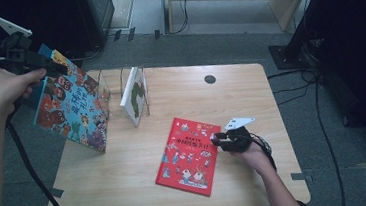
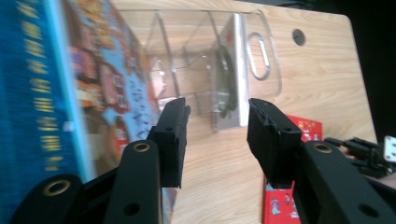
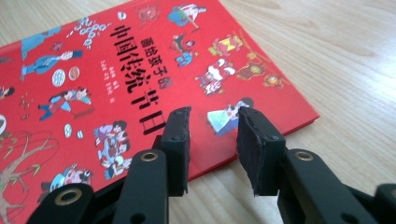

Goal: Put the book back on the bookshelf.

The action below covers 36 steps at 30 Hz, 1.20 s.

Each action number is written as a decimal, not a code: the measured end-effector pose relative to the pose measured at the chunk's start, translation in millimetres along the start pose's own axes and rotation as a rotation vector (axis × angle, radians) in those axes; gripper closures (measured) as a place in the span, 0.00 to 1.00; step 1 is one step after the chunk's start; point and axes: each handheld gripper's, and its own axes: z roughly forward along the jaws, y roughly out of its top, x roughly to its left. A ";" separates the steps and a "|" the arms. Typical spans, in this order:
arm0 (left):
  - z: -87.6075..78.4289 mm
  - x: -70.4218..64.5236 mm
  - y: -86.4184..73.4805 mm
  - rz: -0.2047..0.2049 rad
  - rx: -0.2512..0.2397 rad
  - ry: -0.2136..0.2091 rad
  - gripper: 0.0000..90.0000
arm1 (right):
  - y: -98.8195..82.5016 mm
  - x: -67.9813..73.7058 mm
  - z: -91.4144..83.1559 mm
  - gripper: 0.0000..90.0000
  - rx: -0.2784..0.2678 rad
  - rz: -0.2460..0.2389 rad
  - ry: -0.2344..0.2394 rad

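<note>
Wooden table (image 1: 250,92) with rounded corners, grey floor around it, dark stands and cables to the right.

Near: the near left part of the tabletop is bare, as is the near strip in front of the red book (image 1: 188,155). This book lies flat, cover up, right of centre near the front edge. Its long axis runs near-to-far, tilted slightly, far end leaning right. Its right edge sits well inside the table's right edge.

Right gripper (image 1: 219,140) rests level at the book's right edge, pointing left. In the right gripper view the jaws stand partly open over the cover's corner, with nothing clamped; the pads (image 3: 254,140) are clear of the book.

Middle: open wood between the red book and the clear rack (image 1: 119,91) at far left. A thin white book (image 1: 134,94) stands in the rack, leaning.

Far left: a blue picture book (image 1: 71,105) stands upright at the rack's left end, long axis vertical, its cover facing near and right. Left gripper (image 1: 60,68) sits at its top edge. In the left gripper view its jaws are partly open, the book beside the left jaw, not between the pads (image 2: 175,135).

Far right half of the table is free, apart from a cable hole (image 1: 210,79).
</note>
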 end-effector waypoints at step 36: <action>86.4 -63.7 -85.5 0.229 0.009 -0.054 0.50 | 3.8 -7.7 5.1 0.64 0.003 0.014 -0.003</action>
